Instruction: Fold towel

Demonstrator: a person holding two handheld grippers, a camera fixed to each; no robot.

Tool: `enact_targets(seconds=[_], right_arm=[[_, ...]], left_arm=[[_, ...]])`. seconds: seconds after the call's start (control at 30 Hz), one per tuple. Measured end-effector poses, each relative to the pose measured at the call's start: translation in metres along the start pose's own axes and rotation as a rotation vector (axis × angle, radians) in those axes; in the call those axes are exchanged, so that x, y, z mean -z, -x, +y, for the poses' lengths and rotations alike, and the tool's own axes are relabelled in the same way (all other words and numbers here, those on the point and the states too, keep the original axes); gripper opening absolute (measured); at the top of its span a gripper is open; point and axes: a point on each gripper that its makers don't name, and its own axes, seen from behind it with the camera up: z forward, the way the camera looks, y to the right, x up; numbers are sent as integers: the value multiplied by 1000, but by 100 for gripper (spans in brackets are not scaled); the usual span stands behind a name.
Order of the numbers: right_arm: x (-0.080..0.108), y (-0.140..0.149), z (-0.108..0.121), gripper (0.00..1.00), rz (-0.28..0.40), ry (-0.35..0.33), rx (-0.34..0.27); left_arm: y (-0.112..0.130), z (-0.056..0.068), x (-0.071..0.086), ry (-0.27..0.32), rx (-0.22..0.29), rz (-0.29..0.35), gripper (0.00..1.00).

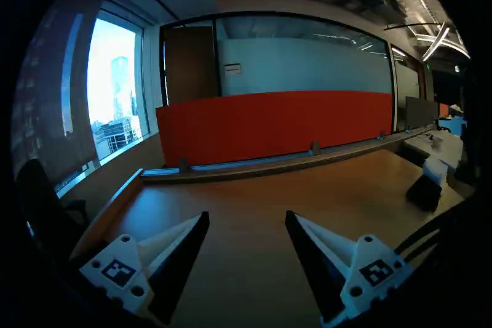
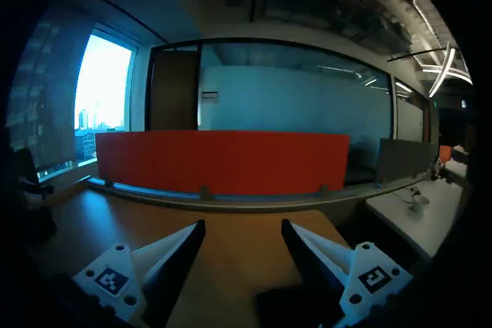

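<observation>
Brown wooden tabletop ran up to a long orange-red divider panel standing along its far edge. On the near side of that panel the left claw hung over bare wood, its two white-and-black fingers spread wide with nothing between them. The right claw also faced the panel from the near side, fingers likewise parted and gripping nothing. Low between the right claw's fingers, nearer than the panel, lay a dark soft-edged patch on the wood; it may have been the towel, though it was too dim to tell. Right of the panel's end, in the left gripper view, a small black object sat on the tabletop with a white block touching its far side. Left of the panel a bright window showed city buildings.
</observation>
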Motion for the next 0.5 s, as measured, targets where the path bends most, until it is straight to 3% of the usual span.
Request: enact_targets(seconds=[0.5], right_arm=[[-6, -18, -47, 96, 48, -40, -28]], left_arm=[[-35, -5, -16, 0, 16, 83, 92]])
